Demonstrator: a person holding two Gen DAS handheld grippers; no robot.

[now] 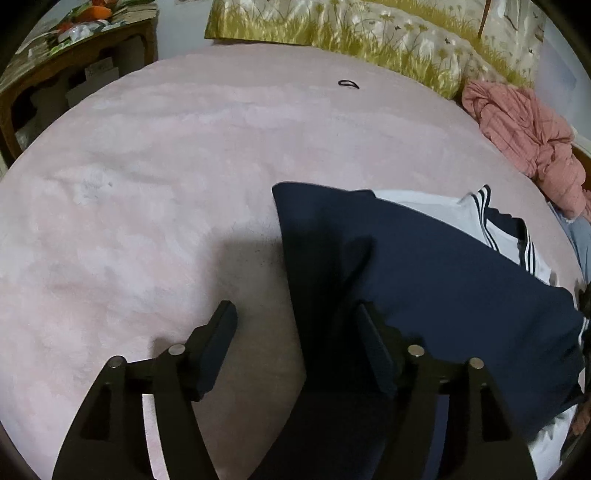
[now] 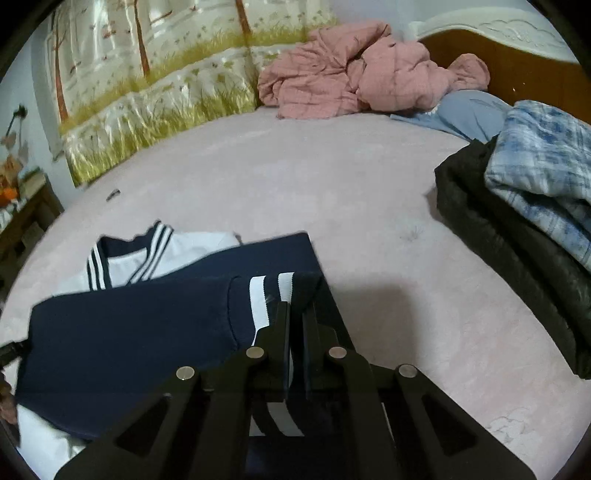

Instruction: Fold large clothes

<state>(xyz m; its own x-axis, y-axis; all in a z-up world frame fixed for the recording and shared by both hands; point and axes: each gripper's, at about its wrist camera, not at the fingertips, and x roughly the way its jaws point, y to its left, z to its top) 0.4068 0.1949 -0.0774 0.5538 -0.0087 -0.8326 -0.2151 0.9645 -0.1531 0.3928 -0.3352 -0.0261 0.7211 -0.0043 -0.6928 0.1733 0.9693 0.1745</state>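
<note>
Navy-and-white striped sweater [image 2: 129,325] lies partly folded, sleeve across its body.

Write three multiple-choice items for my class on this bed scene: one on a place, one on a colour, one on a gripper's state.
1. Where is the hair tie?
A. on the bedsheet near the floral quilt
B. on the sweater
C. in the left gripper

2. What colour are the cuff's stripes?
A. red
B. white
C. yellow

3. How is the right gripper?
A. wide open
B. shut on the hair tie
C. shut on the sweater

Answers: 1 A, it lies alone on pink sheet before the quilt. 2 B, white bands on navy. 3 C, its fingers pinch the striped cuff; the left gripper is open.
</note>
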